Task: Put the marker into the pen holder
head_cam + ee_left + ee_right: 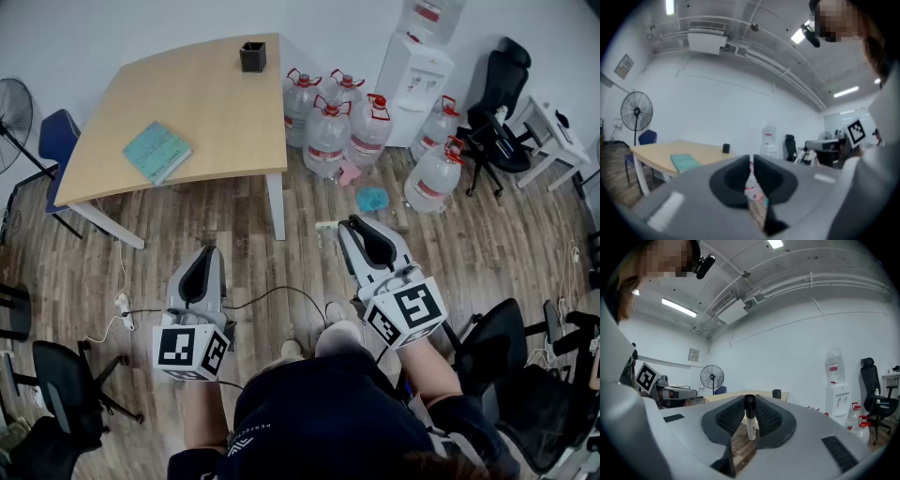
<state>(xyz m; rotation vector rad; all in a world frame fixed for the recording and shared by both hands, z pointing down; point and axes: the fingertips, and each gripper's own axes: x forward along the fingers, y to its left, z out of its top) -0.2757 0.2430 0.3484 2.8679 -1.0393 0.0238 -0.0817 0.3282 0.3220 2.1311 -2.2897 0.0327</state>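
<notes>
The black pen holder stands at the far edge of the wooden table, well away from both grippers. It also shows small in the right gripper view, pen holder, and in the left gripper view, pen holder. My right gripper is shut on a marker with a black cap and white body, held upright between the ribbed pads. In the head view the right gripper hovers over the wooden floor, and the marker is hidden there. My left gripper is shut and holds nothing.
A teal book lies on the table's near left part. Several large water bottles and a white water dispenser stand right of the table. Office chairs surround the area, and a standing fan is at the left.
</notes>
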